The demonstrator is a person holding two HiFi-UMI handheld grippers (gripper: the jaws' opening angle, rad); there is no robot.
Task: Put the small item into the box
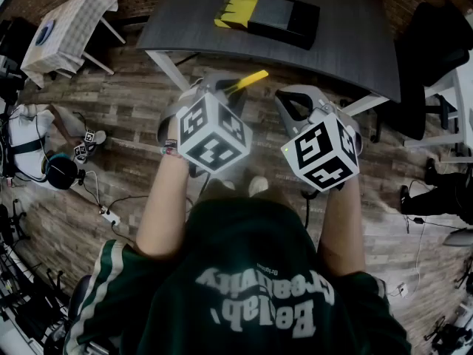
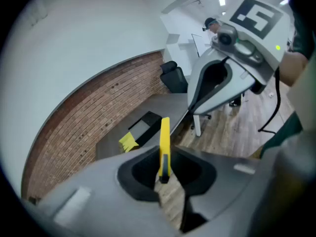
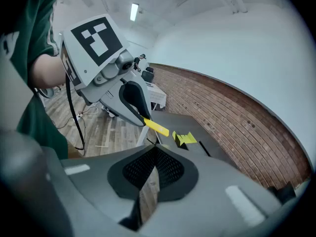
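A thin yellow strip (image 1: 248, 80) sticks out past the jaws of my left gripper (image 1: 238, 87), which is shut on its lower end. In the left gripper view the strip (image 2: 164, 144) stands upright between the pads of that gripper (image 2: 164, 174). A black box (image 1: 283, 18) with yellow flaps (image 1: 236, 10) lies open on the dark grey table (image 1: 347, 43), ahead of both grippers. My right gripper (image 3: 153, 158) is held beside the left one over the floor, jaws together with nothing in them. The right gripper view also shows the strip (image 3: 157, 127) and the flaps (image 3: 184, 138).
A small table with a checked cloth (image 1: 68, 24) stands at the far left. Black office chairs (image 1: 442, 39) are at the right. Cables and a power strip (image 1: 109, 215) lie on the wooden floor at the left. A brick wall (image 2: 74, 132) runs behind the grey table.
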